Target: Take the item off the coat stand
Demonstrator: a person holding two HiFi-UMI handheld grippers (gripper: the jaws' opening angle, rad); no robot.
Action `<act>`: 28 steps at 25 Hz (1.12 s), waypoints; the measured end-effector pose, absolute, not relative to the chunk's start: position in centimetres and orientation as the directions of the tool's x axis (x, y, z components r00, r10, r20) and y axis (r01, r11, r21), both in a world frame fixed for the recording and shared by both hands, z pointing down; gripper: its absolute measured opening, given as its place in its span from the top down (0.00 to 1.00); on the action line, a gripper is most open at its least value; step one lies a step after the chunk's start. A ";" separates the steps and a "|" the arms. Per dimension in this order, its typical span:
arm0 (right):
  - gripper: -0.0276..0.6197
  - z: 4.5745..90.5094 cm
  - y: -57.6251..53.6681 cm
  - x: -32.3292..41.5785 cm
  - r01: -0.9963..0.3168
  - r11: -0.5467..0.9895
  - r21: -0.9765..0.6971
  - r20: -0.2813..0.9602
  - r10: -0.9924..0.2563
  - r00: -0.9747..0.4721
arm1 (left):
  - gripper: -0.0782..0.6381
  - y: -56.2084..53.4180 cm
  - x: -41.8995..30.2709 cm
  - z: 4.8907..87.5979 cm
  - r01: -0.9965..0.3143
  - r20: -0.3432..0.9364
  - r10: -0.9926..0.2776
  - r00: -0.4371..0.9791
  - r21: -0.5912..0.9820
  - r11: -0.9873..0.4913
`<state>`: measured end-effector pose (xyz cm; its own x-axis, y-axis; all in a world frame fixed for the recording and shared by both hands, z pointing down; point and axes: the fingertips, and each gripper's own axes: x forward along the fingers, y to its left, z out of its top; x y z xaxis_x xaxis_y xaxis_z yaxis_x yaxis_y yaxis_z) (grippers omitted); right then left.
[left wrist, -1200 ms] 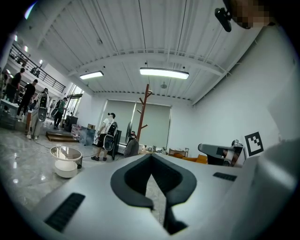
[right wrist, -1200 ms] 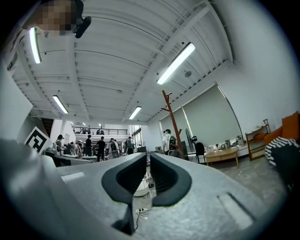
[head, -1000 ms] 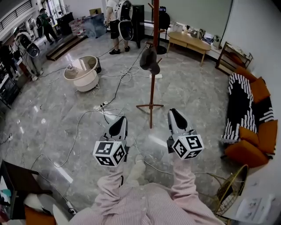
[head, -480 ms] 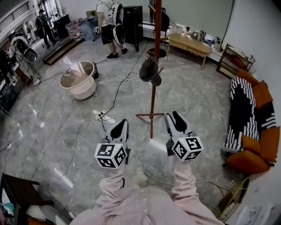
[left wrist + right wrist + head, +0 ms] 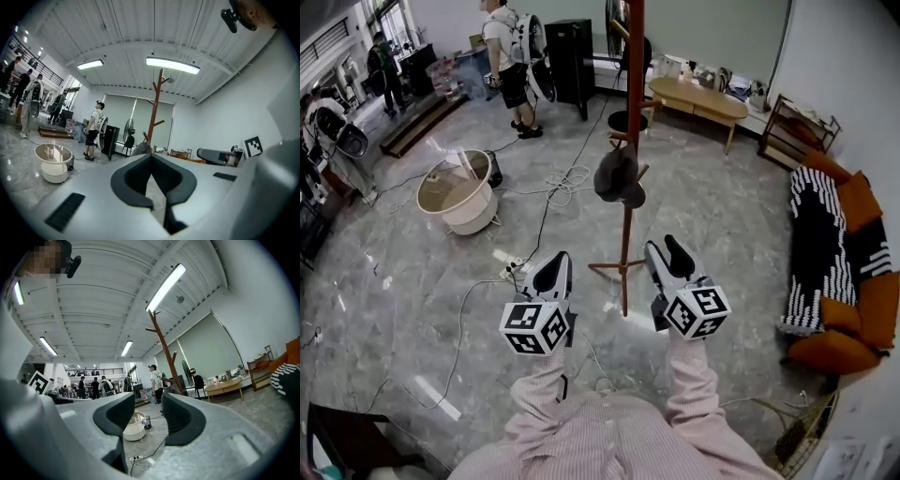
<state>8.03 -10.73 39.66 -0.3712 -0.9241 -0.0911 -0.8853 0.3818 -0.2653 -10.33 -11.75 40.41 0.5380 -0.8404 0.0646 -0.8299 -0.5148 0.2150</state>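
Hat [image 5: 619, 176], or what looks like one (it is dark and too small in the head view for me to be sure), hangs on a short peg partway up the coat stand [image 5: 627, 234], whose pole rises from a spread foot on the floor [image 5: 722, 216]. Nothing touches it. I judge this to be the approach step, with the grasp not yet begun.

My right gripper [image 5: 662, 247] is held level and aimed toward the stand. Its fingers stand apart with nothing between them. My left gripper [image 5: 553, 267] rides beside it, fingers closed together on nothing. Both are well short of the hat.

The next move, as I see it, is to close the gap and bring the right gripper in until its open fingers straddle the hat's edge. Then I would close on it and lift it up off the peg rather than tug straight back, since the peg slopes upward. Cables [image 5: 553, 187] trail over the floor near the stand's foot, so I'd watch my footing.

Against a second ago, the stand and hat sit nearer in the head view, and the white tub [image 5: 455, 202] has drifted leftward. The right fingers have just been opening from nearly shut, with nothing between them. The left ones are closed as before.
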 end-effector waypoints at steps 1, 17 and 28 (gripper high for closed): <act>0.69 39.6 -11.3 8.1 -0.887 0.378 -0.266 -0.092 -0.926 -0.367 | 0.89 -12.4 -10.2 40.4 -0.828 0.065 -0.839 0.541 0.218 -0.517; 0.69 41.3 -20.2 8.4 -0.892 0.342 -0.296 -0.050 -0.938 -0.343 | 0.89 -20.2 -9.9 41.9 -0.828 0.098 -0.835 0.542 0.233 -0.510; 0.69 42.5 -30.9 10.4 -0.887 0.369 -0.278 0.018 -0.921 -0.388 | 0.89 -29.7 -7.1 42.1 -0.831 0.112 -0.838 0.534 0.254 -0.496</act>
